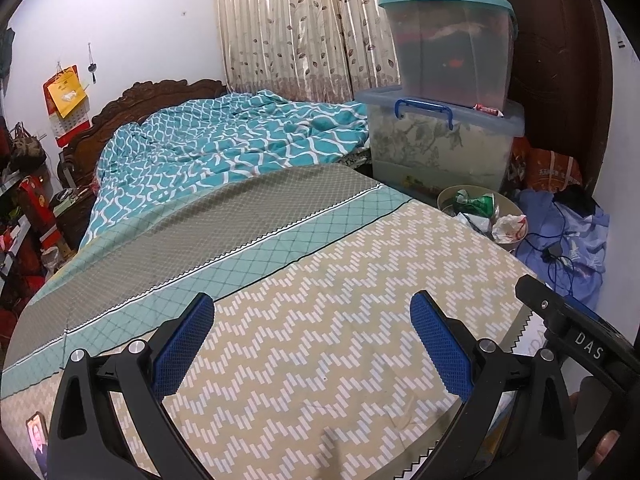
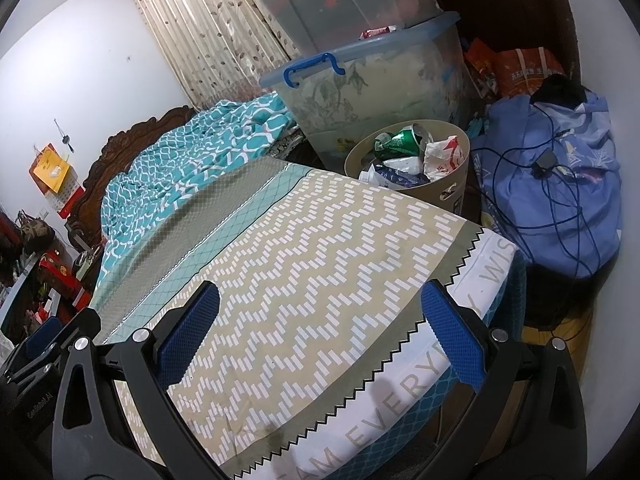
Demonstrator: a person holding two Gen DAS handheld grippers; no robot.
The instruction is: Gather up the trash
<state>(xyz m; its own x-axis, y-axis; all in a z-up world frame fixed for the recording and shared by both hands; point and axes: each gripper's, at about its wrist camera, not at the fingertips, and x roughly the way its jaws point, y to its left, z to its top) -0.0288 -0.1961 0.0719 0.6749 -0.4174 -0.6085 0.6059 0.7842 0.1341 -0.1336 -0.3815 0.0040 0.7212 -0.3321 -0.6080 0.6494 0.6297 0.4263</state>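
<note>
A beige round trash bin (image 2: 448, 190) stands on the floor past the bed's far right corner. It holds a crushed green can (image 2: 402, 140), crumpled white wrappers (image 2: 442, 156) and other scraps. The left wrist view shows the same bin (image 1: 448, 196) behind the bed edge. My left gripper (image 1: 312, 340) is open over the zigzag bed sheet (image 1: 320, 360) with nothing between its blue pads. My right gripper (image 2: 320, 338) is open as well, empty, above the sheet (image 2: 300, 300) near the bed's foot edge. The right gripper's body (image 1: 576, 332) shows at the left view's right edge.
Stacked clear storage boxes (image 1: 444, 136) stand beside the bin. A blue cloth bundle with a tangled cable (image 2: 560, 192) lies on the floor to the right. A teal patterned quilt (image 1: 224, 140) covers the head end of the bed. Cluttered shelves (image 1: 24, 216) line the left wall. A phone (image 1: 36, 436) lies on the sheet at lower left.
</note>
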